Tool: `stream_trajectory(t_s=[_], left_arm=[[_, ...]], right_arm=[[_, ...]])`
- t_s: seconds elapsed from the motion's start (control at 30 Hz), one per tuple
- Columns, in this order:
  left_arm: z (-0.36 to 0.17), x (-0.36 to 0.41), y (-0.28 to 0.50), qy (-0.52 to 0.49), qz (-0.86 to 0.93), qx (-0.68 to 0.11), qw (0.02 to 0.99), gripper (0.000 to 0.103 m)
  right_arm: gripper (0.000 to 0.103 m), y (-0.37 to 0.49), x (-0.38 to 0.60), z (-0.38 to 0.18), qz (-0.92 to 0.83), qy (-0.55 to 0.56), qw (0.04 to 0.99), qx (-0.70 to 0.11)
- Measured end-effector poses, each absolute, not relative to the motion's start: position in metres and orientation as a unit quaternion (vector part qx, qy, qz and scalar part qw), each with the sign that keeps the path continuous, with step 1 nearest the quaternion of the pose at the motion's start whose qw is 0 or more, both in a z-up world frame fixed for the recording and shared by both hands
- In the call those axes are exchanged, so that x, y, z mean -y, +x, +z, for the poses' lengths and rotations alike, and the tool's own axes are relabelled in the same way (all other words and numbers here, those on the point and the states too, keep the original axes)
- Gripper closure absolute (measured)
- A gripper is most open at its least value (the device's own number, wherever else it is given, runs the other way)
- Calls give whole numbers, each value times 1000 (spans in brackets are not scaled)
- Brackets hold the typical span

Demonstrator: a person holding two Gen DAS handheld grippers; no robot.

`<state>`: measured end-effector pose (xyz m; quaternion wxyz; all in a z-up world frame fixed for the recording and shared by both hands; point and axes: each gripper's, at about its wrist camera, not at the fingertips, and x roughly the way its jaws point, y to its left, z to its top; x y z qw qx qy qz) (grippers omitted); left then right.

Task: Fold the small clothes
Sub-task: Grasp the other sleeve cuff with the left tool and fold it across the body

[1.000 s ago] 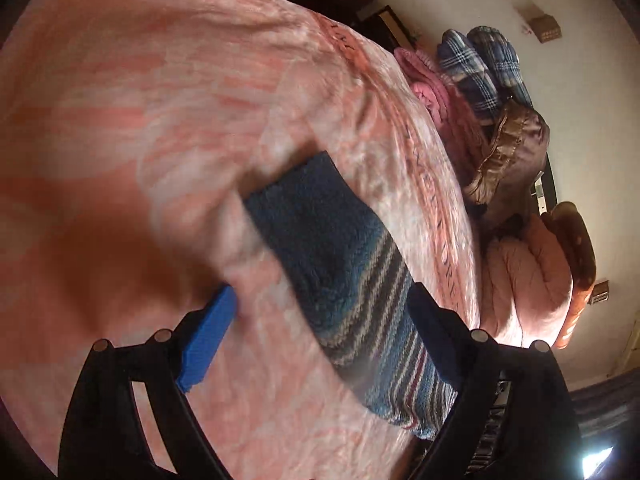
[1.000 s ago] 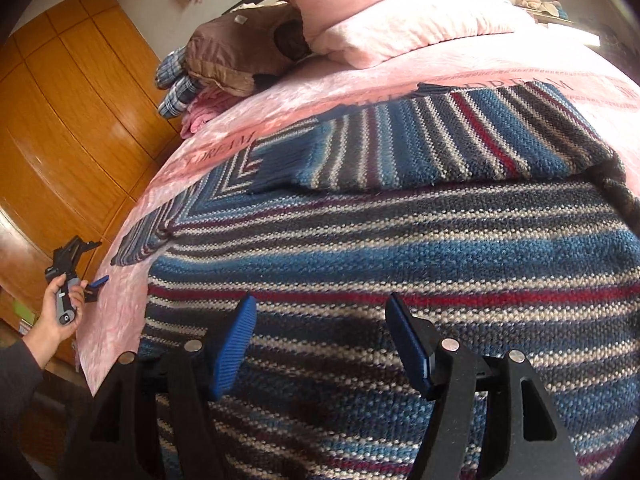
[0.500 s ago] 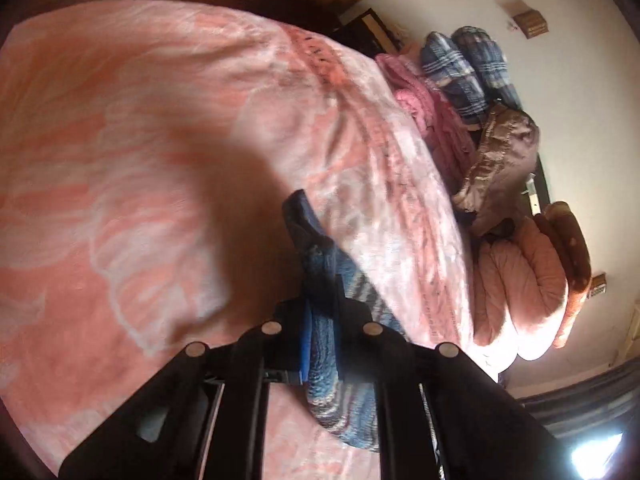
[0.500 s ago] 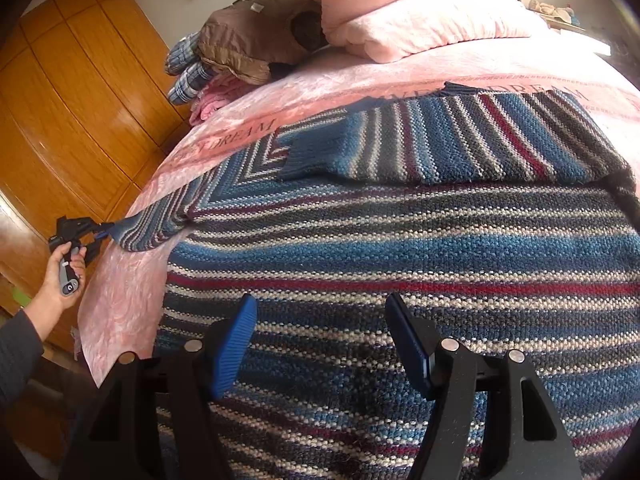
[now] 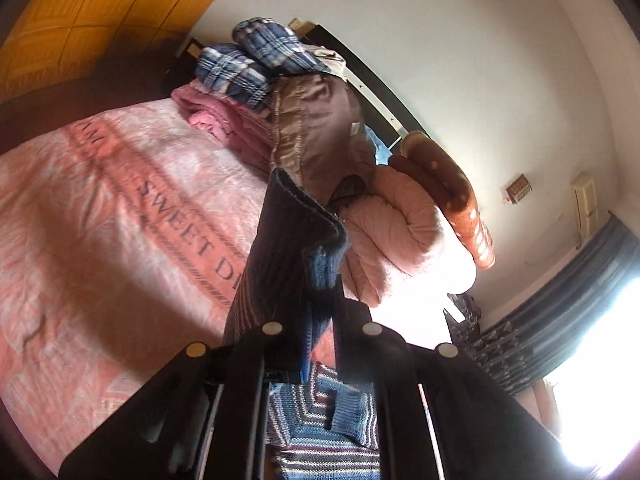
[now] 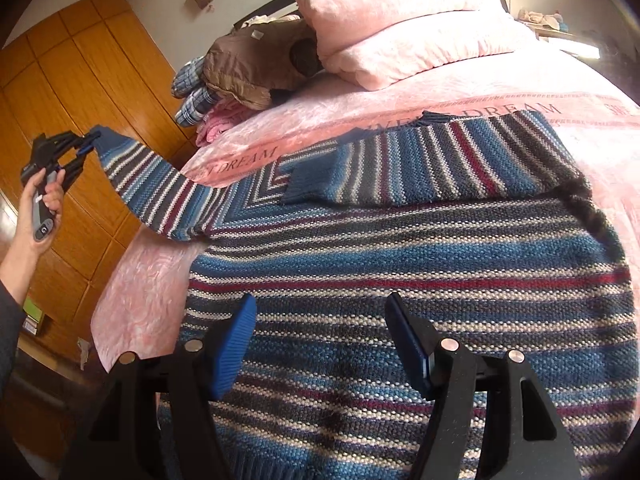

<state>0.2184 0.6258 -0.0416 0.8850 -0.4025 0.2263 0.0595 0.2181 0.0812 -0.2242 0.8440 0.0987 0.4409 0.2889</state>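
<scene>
A blue, grey, white and maroon striped knit sweater (image 6: 400,264) lies spread on the pink bed. One sleeve (image 6: 420,160) lies folded across its upper part. The other sleeve (image 6: 156,196) is raised off the bed to the left. My left gripper (image 6: 86,144) is shut on that sleeve's dark blue cuff (image 5: 296,232), which stands up between the jaws of the left gripper (image 5: 320,300) in the left wrist view. My right gripper (image 6: 320,320) hovers open just above the sweater's lower body, with nothing between its blue pads (image 6: 236,344).
The pink bedspread (image 5: 120,208) carries printed lettering. At the head of the bed lie pink pillows (image 6: 400,32), a brown padded jacket (image 6: 256,64), plaid clothes (image 6: 192,96) and a pink garment (image 5: 216,120). A wooden wardrobe (image 6: 92,92) stands left. A person's hand (image 6: 42,208) holds the left gripper.
My left gripper closed on the sleeve cuff at the bed's edge, then lifted it up off the bedspread. The right gripper stayed open over the sweater body.
</scene>
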Motion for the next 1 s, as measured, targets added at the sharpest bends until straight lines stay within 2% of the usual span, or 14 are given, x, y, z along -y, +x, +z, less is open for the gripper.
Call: stream_trajectory(t_s=[0.17,0.37,0.57,0.77,0.9,1.0], left_arm=[[-34,-558,259,-372,22,-247,895,96],[-56,-479,303,-354,-21,-281,892,96],[-112,-407,342,-354,-50,-322,877,96],[-190,-336,377,-331,-66,-393,855,96],[-237,-307,388,-314,-69,-430,844,96],[-264,-294,392,-302,-72,-468,828,92]], right_arm=[[35,220,-55,-222,279,115,848,-435],[35,226,-29,-229,268,138,848,-436],[35,234,-10,-239,257,161,843,-443],[36,243,7,-249,239,178,841,-452],[36,250,13,-249,234,182,839,-457],[35,264,13,-248,244,191,828,-467]])
